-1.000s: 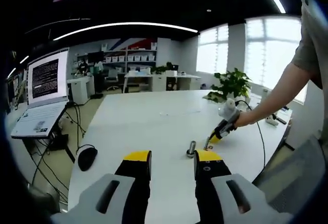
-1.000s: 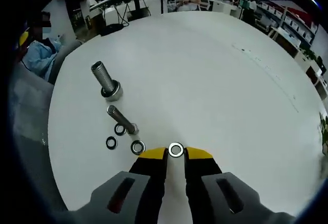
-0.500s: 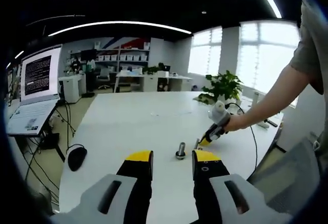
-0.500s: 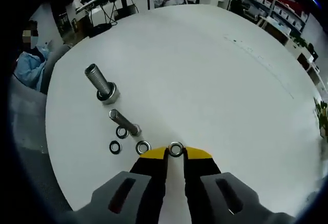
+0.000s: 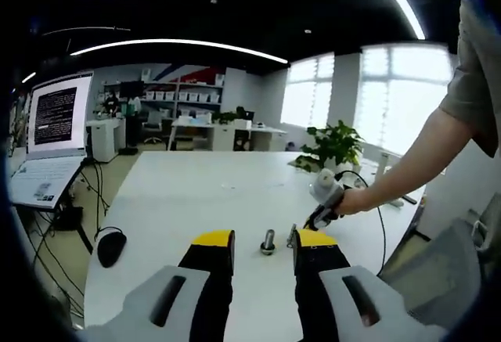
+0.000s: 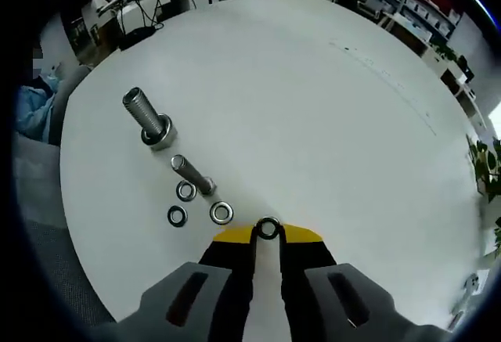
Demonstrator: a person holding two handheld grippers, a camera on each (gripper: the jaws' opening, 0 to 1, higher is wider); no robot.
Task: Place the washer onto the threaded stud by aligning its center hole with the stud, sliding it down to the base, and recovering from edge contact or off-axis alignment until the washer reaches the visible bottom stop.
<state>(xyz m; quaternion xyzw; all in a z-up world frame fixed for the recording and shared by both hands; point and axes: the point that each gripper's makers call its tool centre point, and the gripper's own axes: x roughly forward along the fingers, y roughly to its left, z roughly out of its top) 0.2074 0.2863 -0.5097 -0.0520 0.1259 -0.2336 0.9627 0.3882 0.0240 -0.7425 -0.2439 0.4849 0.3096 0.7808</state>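
The washer (image 6: pixel 268 228) sits pinched between the yellow tips of the right gripper (image 6: pixel 268 233), whose jaws are clenched on its rim, held above the white table (image 6: pixel 313 107). Just to its left on the tabletop lie three more washers (image 6: pixel 221 213), close together, and beside them a slim threaded stud (image 6: pixel 192 176) standing on its head. Farther up the table stands a thicker bolt (image 6: pixel 145 119), also upright and leaning a little in the fisheye.

From the left gripper view, the left gripper (image 5: pixel 264 244) hangs with its jaws apart, grasping nothing, low over the table's near edge. One stud (image 5: pixel 268 242) stands between its tips, farther off. A person's hand (image 5: pixel 354 199) holds the right gripper over the table at the right. A black mouse (image 5: pixel 111 247) lies at the left edge, with a laptop (image 5: pixel 43 138) beyond it.
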